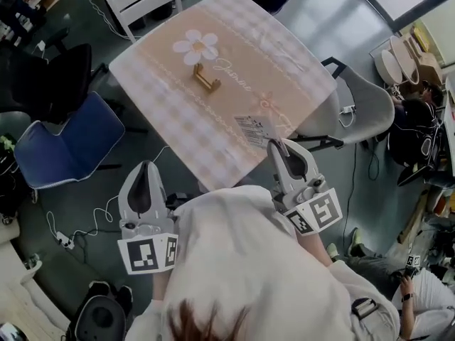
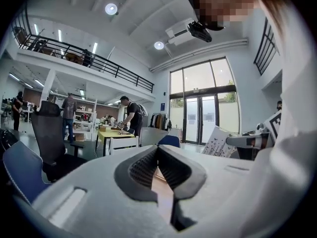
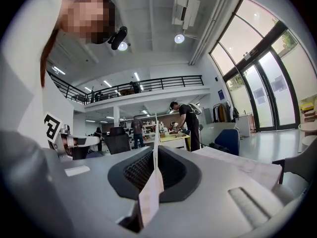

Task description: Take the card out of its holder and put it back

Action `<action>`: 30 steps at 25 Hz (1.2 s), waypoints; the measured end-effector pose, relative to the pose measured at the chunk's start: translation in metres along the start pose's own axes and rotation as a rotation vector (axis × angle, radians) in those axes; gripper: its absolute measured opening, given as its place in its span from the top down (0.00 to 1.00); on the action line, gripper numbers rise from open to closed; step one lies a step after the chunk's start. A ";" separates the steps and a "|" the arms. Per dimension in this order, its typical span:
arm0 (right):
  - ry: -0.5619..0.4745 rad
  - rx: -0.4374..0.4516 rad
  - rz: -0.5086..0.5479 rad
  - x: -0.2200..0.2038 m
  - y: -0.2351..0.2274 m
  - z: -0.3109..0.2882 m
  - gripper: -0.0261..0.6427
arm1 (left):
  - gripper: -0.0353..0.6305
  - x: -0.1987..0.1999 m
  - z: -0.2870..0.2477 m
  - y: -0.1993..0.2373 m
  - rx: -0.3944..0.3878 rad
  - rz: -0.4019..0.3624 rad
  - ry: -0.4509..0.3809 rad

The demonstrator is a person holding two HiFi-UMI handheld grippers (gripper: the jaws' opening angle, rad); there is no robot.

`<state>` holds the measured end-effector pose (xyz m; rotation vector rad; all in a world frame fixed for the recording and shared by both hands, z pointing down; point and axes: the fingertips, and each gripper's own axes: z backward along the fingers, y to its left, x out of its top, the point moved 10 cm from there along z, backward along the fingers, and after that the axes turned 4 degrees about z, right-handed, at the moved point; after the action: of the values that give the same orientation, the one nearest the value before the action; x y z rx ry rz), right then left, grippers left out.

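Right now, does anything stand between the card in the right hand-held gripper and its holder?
Nothing visible does. Only flat tablecloth lies between the card, pinched in the right hand-held gripper, and the wooden holder.

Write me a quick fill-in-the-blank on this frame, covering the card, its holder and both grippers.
1. The card is clamped edge-on in the ____ gripper.
2. The wooden holder stands with no card in it on the tablecloth, just below a printed ____.
3. The left gripper has its jaws together and holds ____.

Missing words: right (the right gripper); flower; nothing.
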<state>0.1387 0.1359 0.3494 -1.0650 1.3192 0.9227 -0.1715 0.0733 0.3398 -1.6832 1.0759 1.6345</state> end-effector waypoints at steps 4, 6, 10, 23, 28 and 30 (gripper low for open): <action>0.017 -0.019 -0.005 -0.006 0.003 0.002 0.94 | 0.94 0.002 0.006 0.011 0.010 -0.003 -0.009; 0.025 -0.021 -0.008 -0.007 0.006 0.003 0.94 | 0.94 0.002 0.011 0.014 0.007 0.006 -0.009; 0.033 -0.012 -0.009 -0.009 0.012 0.004 0.94 | 0.94 0.001 0.016 0.013 -0.026 0.009 -0.004; 0.051 0.011 0.004 -0.007 0.007 0.011 0.94 | 0.94 0.000 0.017 -0.003 -0.095 0.020 -0.003; 0.064 0.014 0.008 -0.006 0.006 0.016 0.94 | 0.94 0.000 0.016 -0.008 -0.110 0.015 0.002; 0.074 0.017 0.011 -0.007 0.008 0.017 0.94 | 0.94 0.000 0.016 -0.009 -0.109 0.017 0.007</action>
<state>0.1359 0.1552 0.3547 -1.0883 1.3925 0.8865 -0.1729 0.0910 0.3373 -1.7550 1.0234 1.7272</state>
